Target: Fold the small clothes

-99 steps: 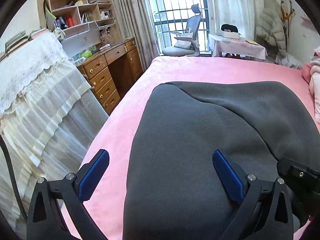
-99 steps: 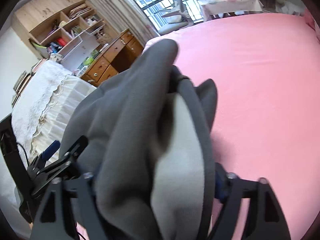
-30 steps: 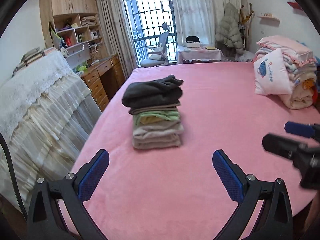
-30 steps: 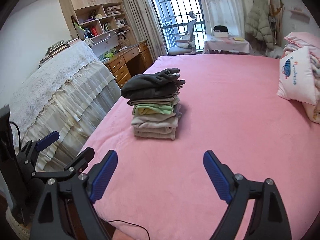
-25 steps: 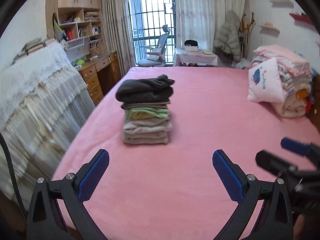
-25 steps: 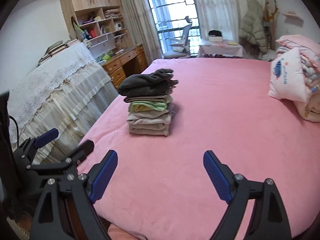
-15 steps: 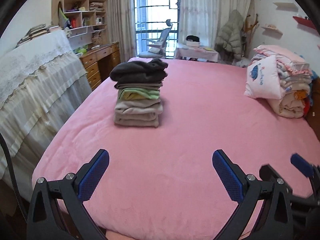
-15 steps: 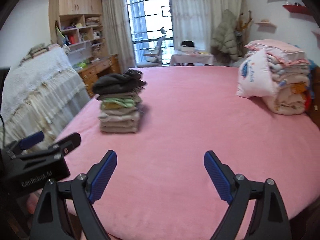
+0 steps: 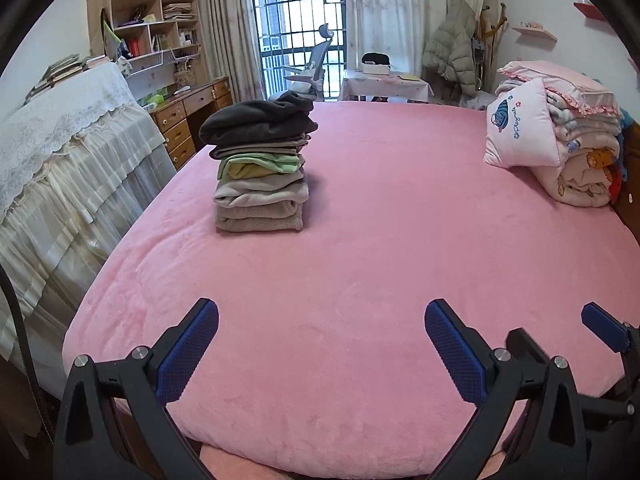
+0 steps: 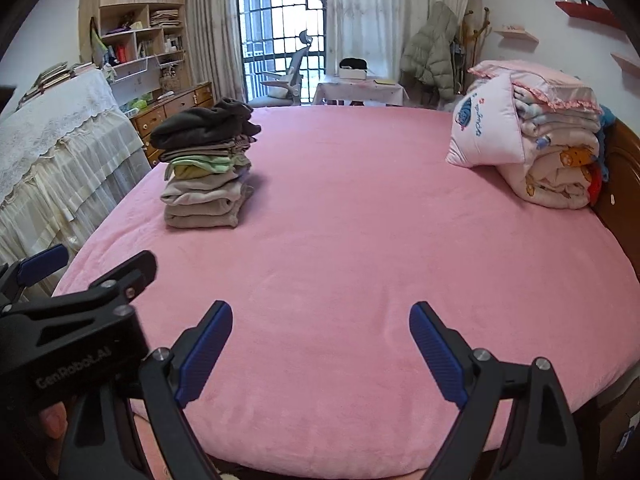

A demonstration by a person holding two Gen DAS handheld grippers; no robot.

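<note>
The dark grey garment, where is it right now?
The dark grey garment tops the stack of folded clothes on the pink bed, left of centre in both wrist views, near the wooden desk.

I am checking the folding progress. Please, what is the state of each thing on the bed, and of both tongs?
Stack of clothes: folded, piled upright on the bed, dark grey garment on top.
Left tongs: open, empty, above the near bed edge.
Right tongs: open, empty.
Pink bed cover: smooth, bare in front.
Bedding pile: folded, pillow leaning against it.
</note>
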